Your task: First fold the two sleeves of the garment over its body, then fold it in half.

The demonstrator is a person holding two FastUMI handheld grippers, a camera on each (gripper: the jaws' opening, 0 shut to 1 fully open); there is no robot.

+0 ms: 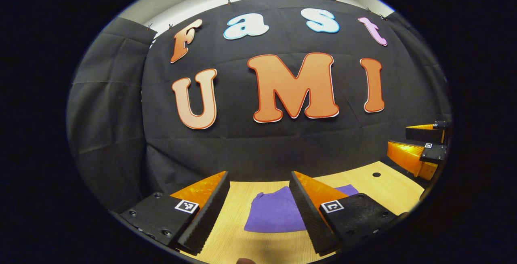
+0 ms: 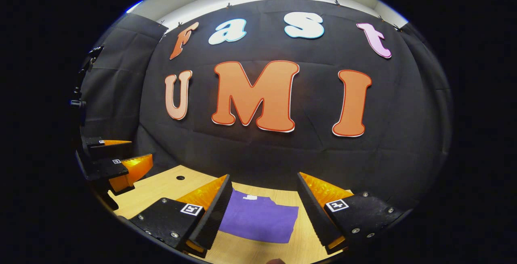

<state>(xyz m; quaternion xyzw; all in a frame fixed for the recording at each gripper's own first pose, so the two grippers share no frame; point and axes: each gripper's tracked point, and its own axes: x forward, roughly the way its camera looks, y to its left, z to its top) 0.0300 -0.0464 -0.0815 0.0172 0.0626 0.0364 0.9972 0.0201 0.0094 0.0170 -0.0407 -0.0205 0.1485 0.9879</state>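
**Above the counter, both tools raised and spread over a compact purple garment**

At six o'clock in the left gripper view, the left tool (image 1: pixel 258 203) is seen held above the pale wooden counter (image 1: pixel 396 191) with its two fingers spread wide apart and nothing between them. At six o'clock in the right gripper view, the right tool (image 2: pixel 264 207) is likewise seen spread and empty, clear of the cloth.

The purple cloth garment (image 2: pixel 260 217) is laid flat on the counter, straight ahead of both tools and below them. It is seen as a compact, roughly rectangular shape with no sleeve spread out to either side, so the sleeve folds are judged to be done already; whether the final fold in half is also finished cannot be told from these views. A small white patch is visible at its far edge, toward twelve o'clock.

From the left tool the garment (image 1: pixel 278 211) lies ahead and slightly toward one o'clock, partly hidden behind one finger. From the right tool it lies ahead and slightly toward eleven o'clock. The garment is therefore placed between the two tools, and neither is judged clearly nearer. Its long axis appears to run across both views, from nine to three o'clock.
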